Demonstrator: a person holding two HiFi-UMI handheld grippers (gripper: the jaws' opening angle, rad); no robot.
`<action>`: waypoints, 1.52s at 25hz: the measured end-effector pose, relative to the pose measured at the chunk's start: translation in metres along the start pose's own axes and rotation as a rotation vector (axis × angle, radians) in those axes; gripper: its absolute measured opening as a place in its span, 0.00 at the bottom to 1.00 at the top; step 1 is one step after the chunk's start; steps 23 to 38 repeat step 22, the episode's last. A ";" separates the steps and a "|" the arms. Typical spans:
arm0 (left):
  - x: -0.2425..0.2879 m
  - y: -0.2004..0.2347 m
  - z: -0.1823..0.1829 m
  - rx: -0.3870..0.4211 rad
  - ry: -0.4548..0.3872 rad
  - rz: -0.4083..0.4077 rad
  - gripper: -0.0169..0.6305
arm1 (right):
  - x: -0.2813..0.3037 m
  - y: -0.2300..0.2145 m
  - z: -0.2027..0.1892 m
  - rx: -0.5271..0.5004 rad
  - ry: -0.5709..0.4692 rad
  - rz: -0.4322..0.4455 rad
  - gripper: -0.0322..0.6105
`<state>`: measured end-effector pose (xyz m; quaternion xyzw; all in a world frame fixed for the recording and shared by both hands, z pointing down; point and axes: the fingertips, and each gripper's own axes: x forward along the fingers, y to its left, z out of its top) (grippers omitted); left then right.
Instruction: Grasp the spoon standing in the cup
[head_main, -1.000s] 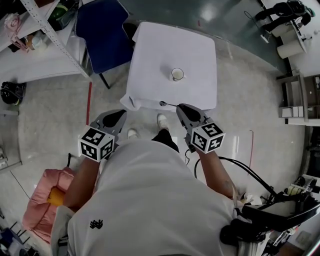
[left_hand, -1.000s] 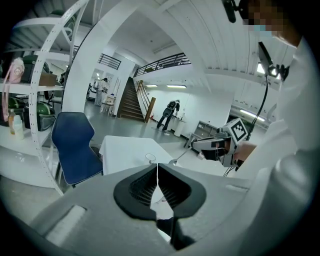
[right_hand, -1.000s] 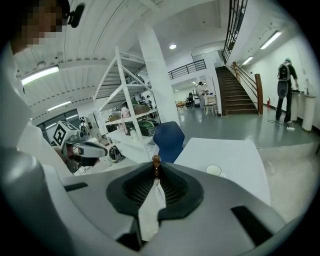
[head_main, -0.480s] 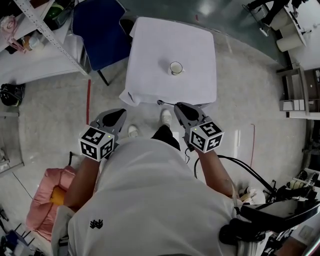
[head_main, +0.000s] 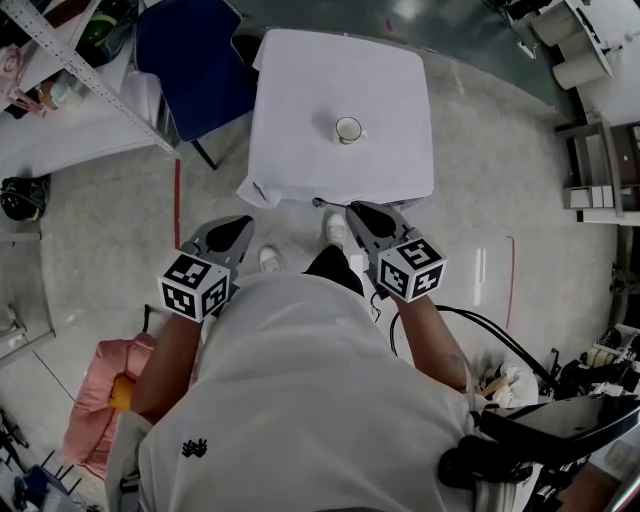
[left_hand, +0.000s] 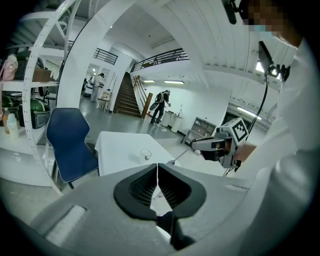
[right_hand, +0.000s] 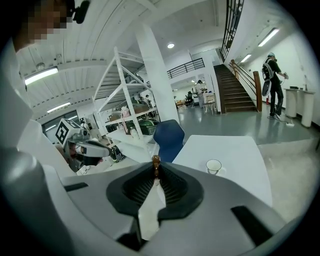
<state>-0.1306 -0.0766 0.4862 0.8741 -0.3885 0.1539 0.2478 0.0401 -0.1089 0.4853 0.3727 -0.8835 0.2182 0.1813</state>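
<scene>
Table (head_main: 300, 90) farther off; one cup (head_main: 348, 130), one spoon (head_main: 330, 205).

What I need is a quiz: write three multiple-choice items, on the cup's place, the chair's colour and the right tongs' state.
1. Where does the cup stand? A in a sink; B on the white table; C on a stove.
2. What colour is the chair beside the table? A red; B green; C blue.
3. What state are the right tongs in? A shut on the spoon; B wide open, empty; C shut on the cup.
Key: B, it sits on the tabletop; C, its seat and back are dark blue; A, the spoon sticks out from their closed tips.
</scene>
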 end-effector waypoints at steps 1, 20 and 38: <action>0.002 0.000 0.000 -0.002 0.003 0.000 0.05 | 0.000 -0.001 0.000 -0.001 0.002 0.001 0.12; 0.089 -0.001 0.037 -0.004 0.046 0.031 0.05 | 0.018 -0.104 0.018 -0.004 0.022 0.009 0.12; 0.104 -0.003 0.047 -0.001 0.048 0.037 0.05 | 0.020 -0.126 0.021 0.000 0.031 0.002 0.12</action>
